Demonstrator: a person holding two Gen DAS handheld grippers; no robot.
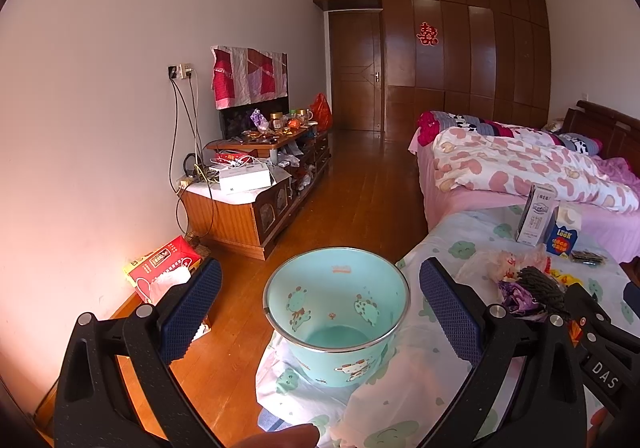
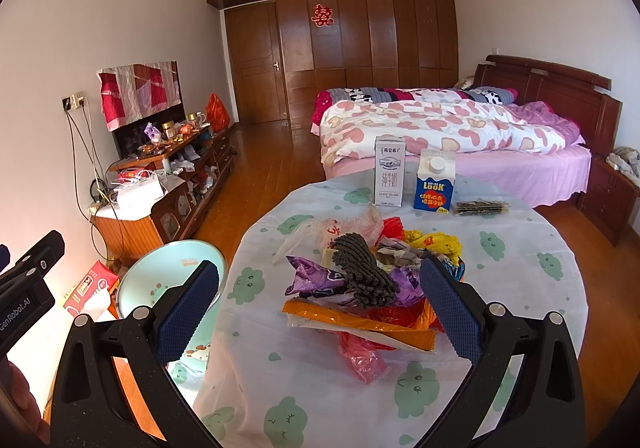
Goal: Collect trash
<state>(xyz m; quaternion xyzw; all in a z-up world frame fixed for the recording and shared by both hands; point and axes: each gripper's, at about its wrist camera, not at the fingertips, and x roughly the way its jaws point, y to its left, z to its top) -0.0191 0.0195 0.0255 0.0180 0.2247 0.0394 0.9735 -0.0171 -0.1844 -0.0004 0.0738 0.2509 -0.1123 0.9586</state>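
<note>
A pile of trash (image 2: 368, 284) lies on the round table (image 2: 520, 288): plastic bags, purple and orange wrappers, a dark knitted piece. My right gripper (image 2: 320, 304) stands open just in front of the pile, its fingers to either side, touching nothing. A light blue bin (image 1: 336, 308) with cartoon prints sits tilted at the table's left edge, its mouth empty. My left gripper (image 1: 320, 312) is open with the bin between its fingers, apart from it. The bin (image 2: 172, 284) also shows in the right wrist view behind the left pad.
A white milk carton (image 2: 389, 176), a blue Look carton (image 2: 435, 186) and a dark packet (image 2: 482, 207) stand at the table's far side. A bed (image 2: 460, 136) lies beyond. A cluttered low cabinet (image 1: 256, 184) lines the left wall, with a red box (image 1: 164, 268) on the wooden floor.
</note>
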